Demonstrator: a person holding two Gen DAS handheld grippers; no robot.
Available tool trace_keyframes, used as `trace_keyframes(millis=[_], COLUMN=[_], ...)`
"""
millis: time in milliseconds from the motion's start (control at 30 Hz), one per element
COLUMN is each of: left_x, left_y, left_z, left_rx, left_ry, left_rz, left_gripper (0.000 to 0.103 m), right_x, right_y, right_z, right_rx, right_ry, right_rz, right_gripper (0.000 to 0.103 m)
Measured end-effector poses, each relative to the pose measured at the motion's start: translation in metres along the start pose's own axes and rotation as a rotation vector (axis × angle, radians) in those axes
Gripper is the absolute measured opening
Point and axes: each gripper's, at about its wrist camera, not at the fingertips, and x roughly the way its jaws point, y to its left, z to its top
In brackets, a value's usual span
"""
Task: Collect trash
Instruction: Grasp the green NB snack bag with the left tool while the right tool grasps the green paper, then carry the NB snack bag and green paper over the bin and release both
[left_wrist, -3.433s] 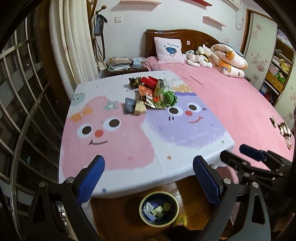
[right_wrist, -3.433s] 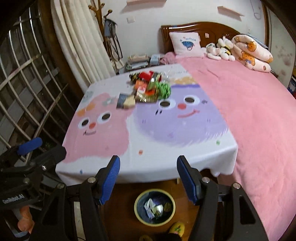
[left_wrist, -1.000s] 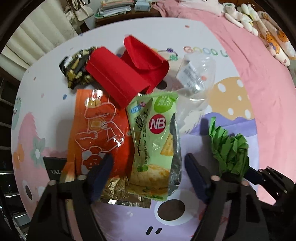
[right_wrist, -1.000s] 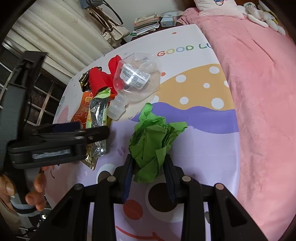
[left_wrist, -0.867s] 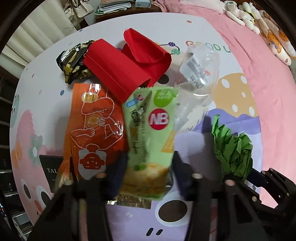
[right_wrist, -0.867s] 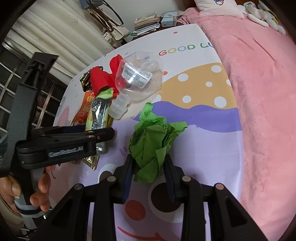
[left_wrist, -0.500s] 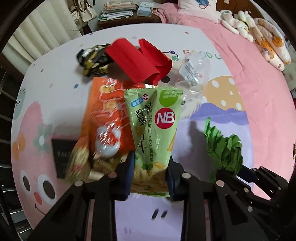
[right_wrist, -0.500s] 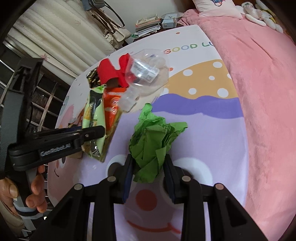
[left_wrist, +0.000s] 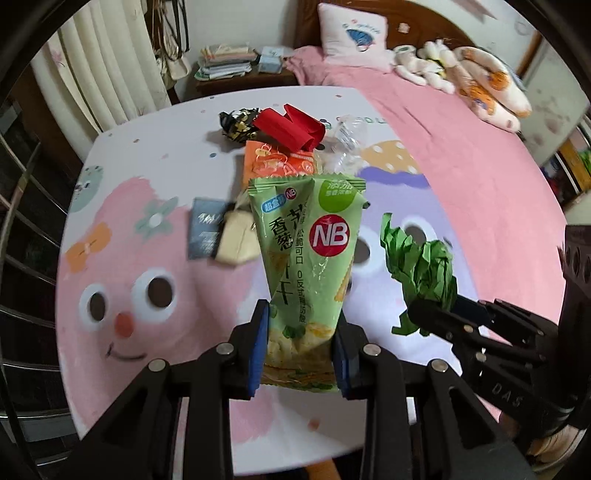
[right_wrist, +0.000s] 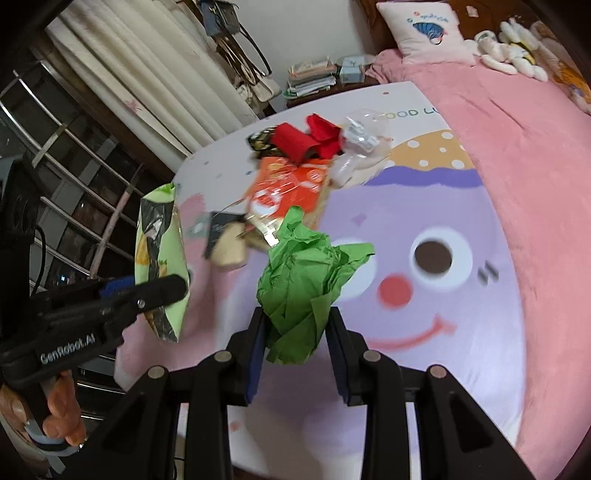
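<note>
Green is what catches the eye twice over: the left gripper (left_wrist: 300, 350) has its blue pads clamped on the bottom of a pale green snack packet (left_wrist: 308, 266), which stands up between them above the table (left_wrist: 110, 325), and the right gripper (right_wrist: 295, 339) is closed around a crumpled wad of green paper (right_wrist: 308, 288), also held off the cloth. From the right wrist view the packet (right_wrist: 160, 258) shows edge-on at the left, pinched in the other tool, with the person's hand (right_wrist: 61, 410) wrapped round its handle.

The other litter lies in a heap toward the far end of the cartoon-printed tablecloth: an orange wrapper (left_wrist: 280, 166), folded red paper (left_wrist: 290, 125) partly over it, a black-and-gold foil wrapper (left_wrist: 236, 120) to its left, and a clear plastic bottle (right_wrist: 360, 151) on the right, blurred enough that I can't make out its label. Nearer, a dark card (left_wrist: 205, 229) touches a beige block (left_wrist: 236, 240).

A pink bed (left_wrist: 461, 147) runs beside the table.
</note>
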Motion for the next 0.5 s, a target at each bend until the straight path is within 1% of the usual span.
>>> trace_keyframes(millis=[100, 267, 333, 500], left_x=[-0.026, -0.059, -0.068, -0.080], left_y=[0.016, 0.038, 0.044, 0.056], left_z=[-0.033, -0.087, -0.106, -0.158], left_rx=[0.029, 0.050, 0.058, 0.070], left_ry=[-0.030, -0.054, -0.056, -0.033], left_rz=[-0.013, -0.046, -0.055, -0.085], left_gripper=[0.029, 0.029, 0.029, 0.029], right_x=[-0.016, -0.036, -0.044, -0.050], right_y=[0.026, 0.069, 0.085, 0.110], right_z=[-0.031, -0.081, -0.103, -0.148], right_rx=[0.016, 0.009, 0.000, -0.021], right_ry=[-0.025, -0.041, -0.042, -0.021], right_rz=[-0.011, -0.036, -0.047, -0.070], right_gripper=[0.032, 0.032, 0.032, 0.032])
